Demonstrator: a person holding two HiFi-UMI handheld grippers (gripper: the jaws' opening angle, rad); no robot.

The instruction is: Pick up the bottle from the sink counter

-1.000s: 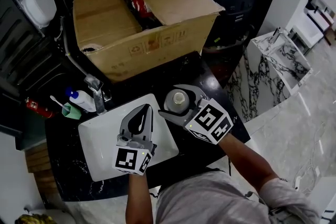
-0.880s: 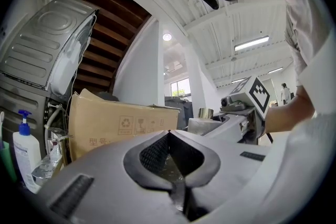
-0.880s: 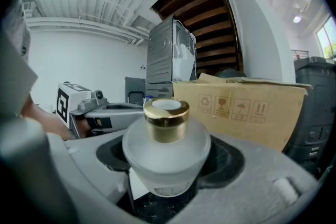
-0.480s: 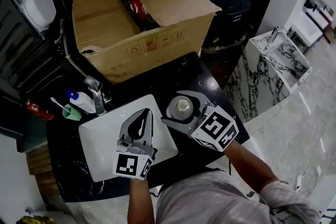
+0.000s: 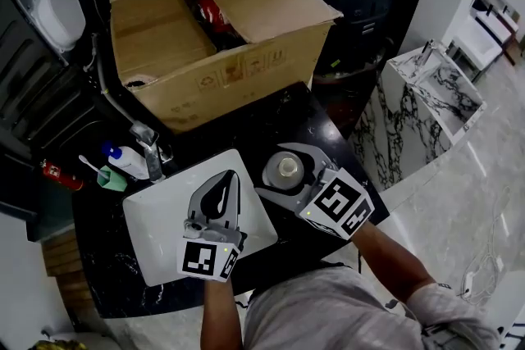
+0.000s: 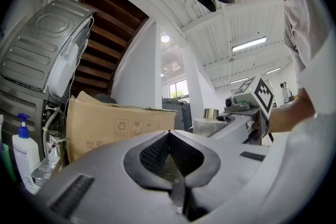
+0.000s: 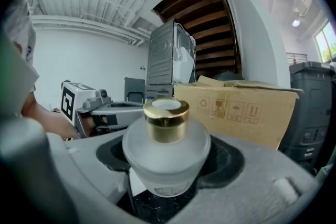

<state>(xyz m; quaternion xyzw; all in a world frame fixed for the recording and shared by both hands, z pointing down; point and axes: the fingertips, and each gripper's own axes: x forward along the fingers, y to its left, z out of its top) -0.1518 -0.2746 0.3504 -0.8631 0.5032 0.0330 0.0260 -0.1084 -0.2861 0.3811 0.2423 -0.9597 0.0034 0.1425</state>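
Counter, head view: black sink counter point(image 5: 271, 115), one sink point(image 5: 156, 217), one cardboard box point(image 5: 213, 53), one faucet point(image 5: 148, 145), one pump bottle point(image 5: 123, 160); one bottle point(image 5: 287, 168) just right of the sink.
Your left gripper point(image 5: 223, 184), left gripper view: jaws together, empty.
Your right gripper point(image 5: 272, 170), right gripper view: spread wide, clamped on the bottle; gold cap point(image 7: 166, 113) seen only here.

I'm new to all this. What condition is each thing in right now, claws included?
bottle: upright, gold cap on, between the right claw's jaws.
right claw: closed round the bottle.
left claw: shut, empty, over the sink.
cardboard box: flaps open.
pump bottle: upright beside the tap.
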